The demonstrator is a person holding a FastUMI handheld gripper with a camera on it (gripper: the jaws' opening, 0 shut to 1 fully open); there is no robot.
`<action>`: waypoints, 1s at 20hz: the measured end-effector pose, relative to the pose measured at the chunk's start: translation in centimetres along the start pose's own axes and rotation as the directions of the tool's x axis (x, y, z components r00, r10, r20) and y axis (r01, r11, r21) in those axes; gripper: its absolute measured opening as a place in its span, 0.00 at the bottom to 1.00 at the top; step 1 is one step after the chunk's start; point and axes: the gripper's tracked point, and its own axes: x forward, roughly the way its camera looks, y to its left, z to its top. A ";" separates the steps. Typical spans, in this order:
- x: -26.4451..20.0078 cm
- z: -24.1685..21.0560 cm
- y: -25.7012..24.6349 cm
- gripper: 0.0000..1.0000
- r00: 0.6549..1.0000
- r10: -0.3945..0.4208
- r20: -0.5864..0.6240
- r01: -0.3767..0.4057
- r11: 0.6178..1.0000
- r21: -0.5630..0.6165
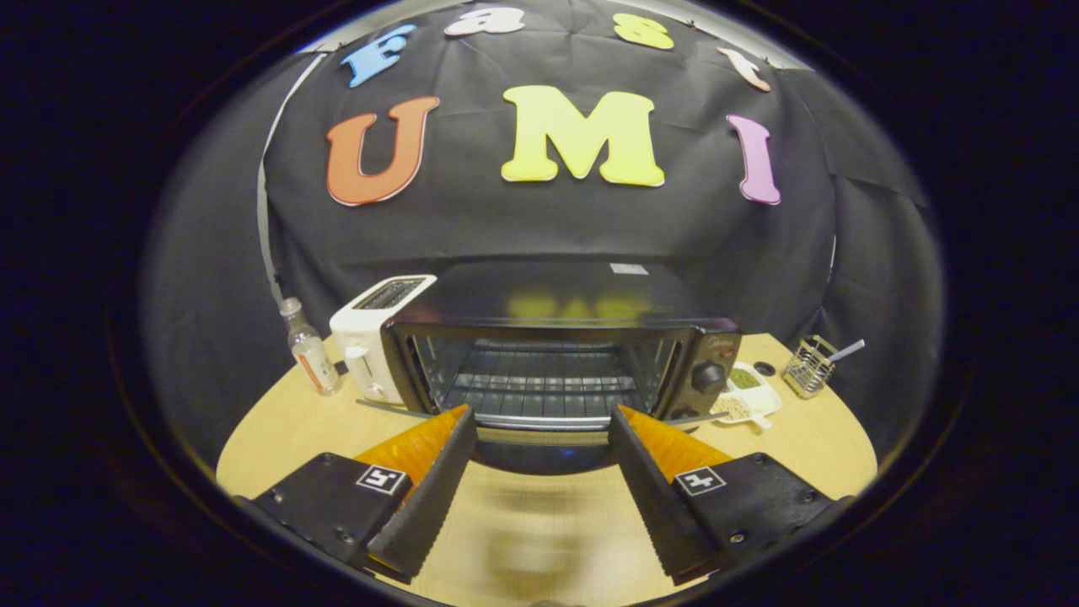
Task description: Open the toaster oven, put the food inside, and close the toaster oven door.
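Observation:
The black toaster oven stands at the back of the round wooden table, straight ahead of me. Its door is folded down towards me and I see it nearly edge-on, with its front edge lying between my fingertips. The cavity is lit, and a wire rack with nothing on it shows inside. My gripper is open, its fingers spread wide on either side of the door's front edge and holding nothing. A small white dish with green and pale food sits just right of the oven.
A white slot toaster stands against the oven's left side, with a small clear bottle further left. A wire basket with a utensil sits at the table's right edge. The oven's knobs are on its right panel.

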 end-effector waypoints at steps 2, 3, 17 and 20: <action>-0.8 -1.8 -0.1 1.00 1.000 0.002 -0.020 -0.003 1.000 -0.006; -1.0 -2.5 0.0 1.00 1.000 0.006 -0.028 -0.007 1.000 -0.012; -1.5 -12.3 -0.3 1.00 0.979 0.040 -0.201 -0.043 0.999 -0.009; -0.8 -14.6 -0.4 1.00 0.965 0.048 -0.258 -0.041 0.999 0.032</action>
